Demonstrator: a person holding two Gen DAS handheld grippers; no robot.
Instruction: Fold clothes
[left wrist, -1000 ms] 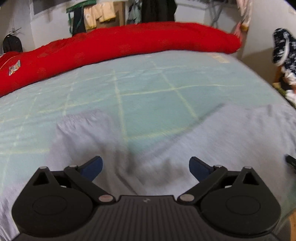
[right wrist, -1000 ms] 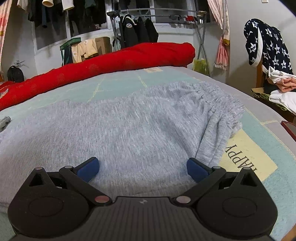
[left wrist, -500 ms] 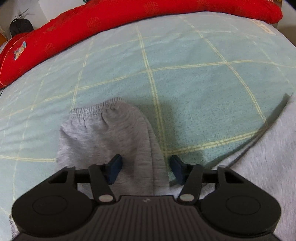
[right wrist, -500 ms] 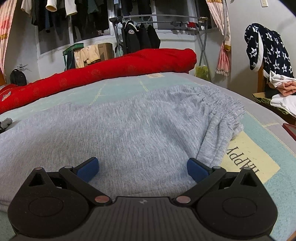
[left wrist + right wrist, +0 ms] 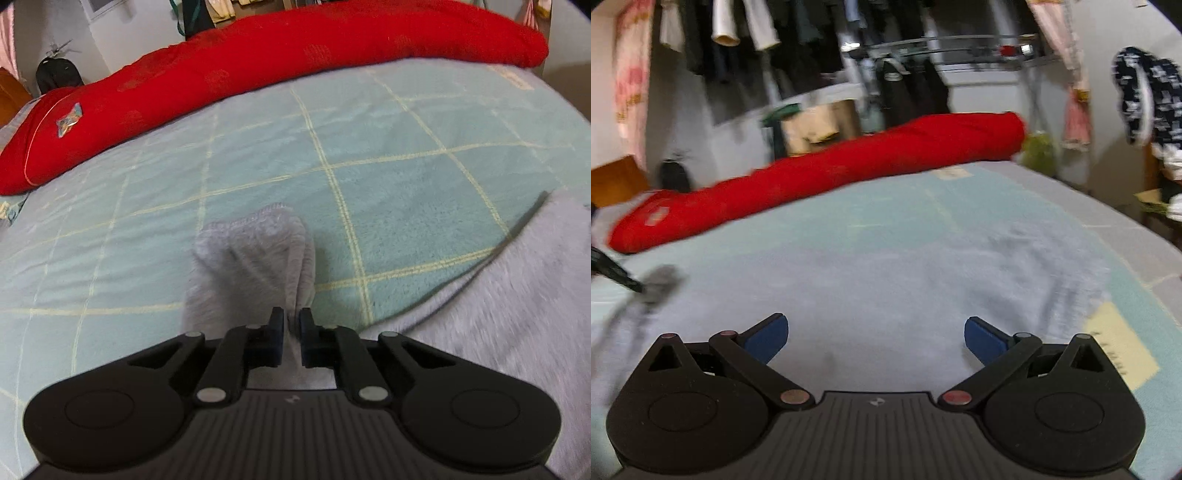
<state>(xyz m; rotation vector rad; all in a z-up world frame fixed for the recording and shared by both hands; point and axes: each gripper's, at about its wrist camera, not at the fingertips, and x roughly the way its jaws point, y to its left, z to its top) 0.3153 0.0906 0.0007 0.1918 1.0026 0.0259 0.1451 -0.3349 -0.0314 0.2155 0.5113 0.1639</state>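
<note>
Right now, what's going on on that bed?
A person is folding grey sweatpants on the bed. The left gripper has just closed on the leg cuff, pinching the fabric. The right gripper is open above the main body of the pants, holding nothing.

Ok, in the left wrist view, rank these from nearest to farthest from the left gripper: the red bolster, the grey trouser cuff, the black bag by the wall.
1. Grey trouser cuff: pinched between the fingers of the left gripper, bunched just ahead.
2. Red bolster: lies across the far side of the green checked blanket.
3. Black bag: beyond the bolster, upper left, against the wall.
</note>
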